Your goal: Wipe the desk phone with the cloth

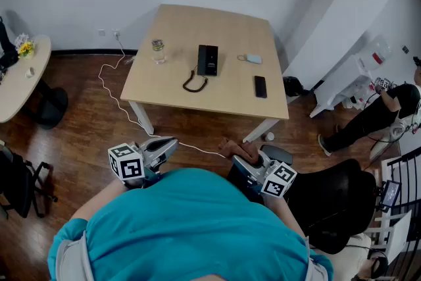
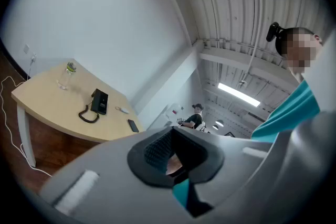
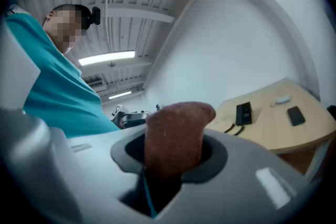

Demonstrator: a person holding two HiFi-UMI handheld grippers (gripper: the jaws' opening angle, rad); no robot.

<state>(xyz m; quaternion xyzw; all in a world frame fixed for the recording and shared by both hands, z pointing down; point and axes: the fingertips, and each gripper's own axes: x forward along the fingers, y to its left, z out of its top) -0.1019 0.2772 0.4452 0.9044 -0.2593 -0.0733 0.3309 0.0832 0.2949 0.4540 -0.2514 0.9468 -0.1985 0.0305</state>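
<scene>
The black desk phone (image 1: pixel 208 60) lies in the middle of the light wooden table (image 1: pixel 177 85), its coiled cord looping toward the front edge. It also shows far off in both gripper views, as the desk phone (image 2: pixel 99 102) and the desk phone (image 3: pixel 243 113). Both grippers are held close to my body, well short of the table. My right gripper (image 1: pixel 245 164) is shut on a brown cloth (image 1: pixel 237 148); the cloth (image 3: pixel 176 136) sticks up between its jaws. My left gripper (image 1: pixel 172 141) is shut with nothing in it, as the left gripper (image 2: pixel 168 152) view confirms.
On the table stand a clear glass (image 1: pixel 158 49), a small pale object (image 1: pixel 252 58) and a dark mobile phone (image 1: pixel 260 86). A white cable (image 1: pixel 115 99) runs across the wooden floor. A black chair (image 1: pixel 329 201) is at my right; a person (image 1: pixel 375 115) is at the far right.
</scene>
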